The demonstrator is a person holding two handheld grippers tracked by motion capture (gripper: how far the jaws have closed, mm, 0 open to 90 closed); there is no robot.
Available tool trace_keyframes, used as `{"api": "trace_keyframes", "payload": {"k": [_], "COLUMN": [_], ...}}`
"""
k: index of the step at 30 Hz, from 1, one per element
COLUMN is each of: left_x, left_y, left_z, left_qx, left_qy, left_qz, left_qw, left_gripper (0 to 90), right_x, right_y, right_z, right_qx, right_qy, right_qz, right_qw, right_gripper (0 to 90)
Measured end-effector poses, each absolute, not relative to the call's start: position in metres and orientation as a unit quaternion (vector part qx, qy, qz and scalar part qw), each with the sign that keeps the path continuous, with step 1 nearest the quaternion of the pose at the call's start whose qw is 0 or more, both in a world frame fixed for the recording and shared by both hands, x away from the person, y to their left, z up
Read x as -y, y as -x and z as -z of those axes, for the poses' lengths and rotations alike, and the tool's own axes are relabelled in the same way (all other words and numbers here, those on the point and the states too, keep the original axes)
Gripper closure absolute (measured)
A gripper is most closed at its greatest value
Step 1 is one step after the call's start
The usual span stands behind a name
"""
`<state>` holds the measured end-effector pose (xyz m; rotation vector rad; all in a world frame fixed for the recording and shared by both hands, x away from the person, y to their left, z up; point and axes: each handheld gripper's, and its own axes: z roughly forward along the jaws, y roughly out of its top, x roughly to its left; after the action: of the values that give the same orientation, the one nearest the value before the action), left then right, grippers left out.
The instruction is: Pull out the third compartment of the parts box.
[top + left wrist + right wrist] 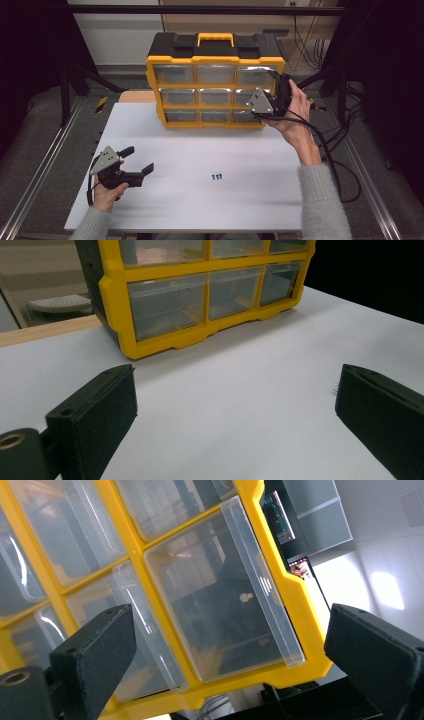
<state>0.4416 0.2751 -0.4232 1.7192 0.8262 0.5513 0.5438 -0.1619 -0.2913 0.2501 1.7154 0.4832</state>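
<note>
At the organizer's [215, 80] right column, right gripper [274, 102] spread wide, squarely facing a clear drawer [220, 595] just ahead, its long axis oblique between the jaws. Near the table's [200, 155] front-left, left gripper [137, 160] released, well apart.

Overhead plus two low organizer [215, 82] close-ups

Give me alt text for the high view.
A person's right gripper, jaws open, reaches the right-hand drawers of a yellow drawer organizer at the white table's far edge. The left gripper rests open near three small blue screws.
</note>
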Motion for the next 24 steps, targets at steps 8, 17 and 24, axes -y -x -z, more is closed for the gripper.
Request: {"api": "trace_keyframes", "payload": {"k": [8, 17, 24], "left_x": [-0.275, -0.274, -0.274], "left_y": [-0.442, -0.442, -0.442], "left_z": [0.423, 0.424, 0.424], "left_qx": [-0.348, -0.349, -0.350], "left_qy": [-0.726, -0.727, -0.726], "left_qz": [-0.232, -0.230, -0.231], "left_qw": [0.546, 0.544, 0.545], "left_gripper": [2.6, 2.6, 2.7], "right_x": [0.161, 0.157, 0.156], "right_y": [-0.554, -0.560, -0.566], "right_z": [0.292, 0.294, 0.294], "right_qx": [-0.744, -0.738, -0.732], "right_qy": [-0.089, -0.071, -0.059], "right_qz": [-0.192, -0.175, -0.162], "right_qw": [0.633, 0.648, 0.659], "right_gripper": [11.8, 20.7, 26.8]}}
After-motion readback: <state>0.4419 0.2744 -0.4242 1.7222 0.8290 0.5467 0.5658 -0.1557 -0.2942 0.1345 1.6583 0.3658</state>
